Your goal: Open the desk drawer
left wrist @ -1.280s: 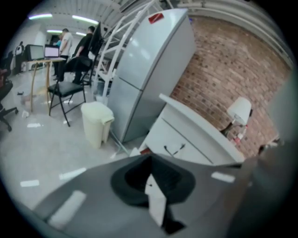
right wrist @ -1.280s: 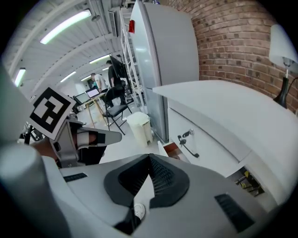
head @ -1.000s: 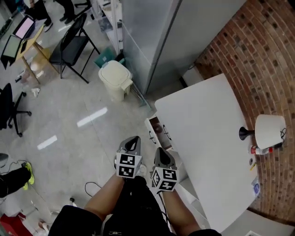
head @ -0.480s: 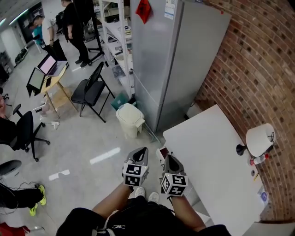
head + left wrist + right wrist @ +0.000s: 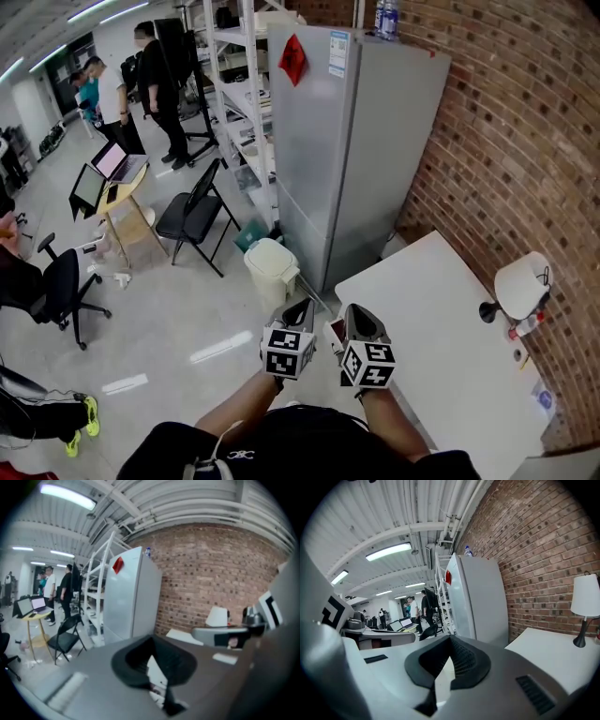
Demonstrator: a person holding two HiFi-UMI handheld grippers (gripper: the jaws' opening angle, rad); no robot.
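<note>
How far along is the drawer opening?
Seemingly done: a drawer peeks out at the near corner of the white desk, apparently pulled open, though the grippers hide most of it. In hand: nothing; the left gripper and right gripper are shut, empty, up in the air. Left: probably nothing beyond confirming it.

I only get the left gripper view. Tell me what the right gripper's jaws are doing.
Observer: The right gripper has its jaws together, with nothing between them.
Operator: Now give me both grippers' places from the head view.
Observer: The left gripper and the right one are side by side, raised, at the corner of the white desk nearest the fridge.
Operator: Report the floor beside that fridge.
Observer: A cream waste bin stands there, close to the fridge's foot.
</note>
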